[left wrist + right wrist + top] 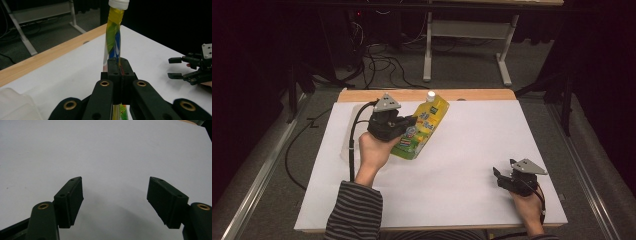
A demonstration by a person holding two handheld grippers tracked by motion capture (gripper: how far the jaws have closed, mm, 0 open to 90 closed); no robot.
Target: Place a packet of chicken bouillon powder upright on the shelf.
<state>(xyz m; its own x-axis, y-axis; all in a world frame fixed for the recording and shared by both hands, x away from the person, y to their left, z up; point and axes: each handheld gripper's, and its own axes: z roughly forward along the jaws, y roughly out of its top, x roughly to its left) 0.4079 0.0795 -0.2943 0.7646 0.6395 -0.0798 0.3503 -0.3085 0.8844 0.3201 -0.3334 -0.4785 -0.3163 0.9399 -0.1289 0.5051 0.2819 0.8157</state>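
1. Yellow pouch is pinched tight in the left claw, lifted above the white worktop.
2. Right claw rests wide apart, holding nothing.
3. Picking up looks done; putting it down is left.

A white sheet covers the table, whose bare wooden edge shows at the far side. Beyond it lies grey carpet with tangled black cables and a pale-legged desk frame. The far room is dark.
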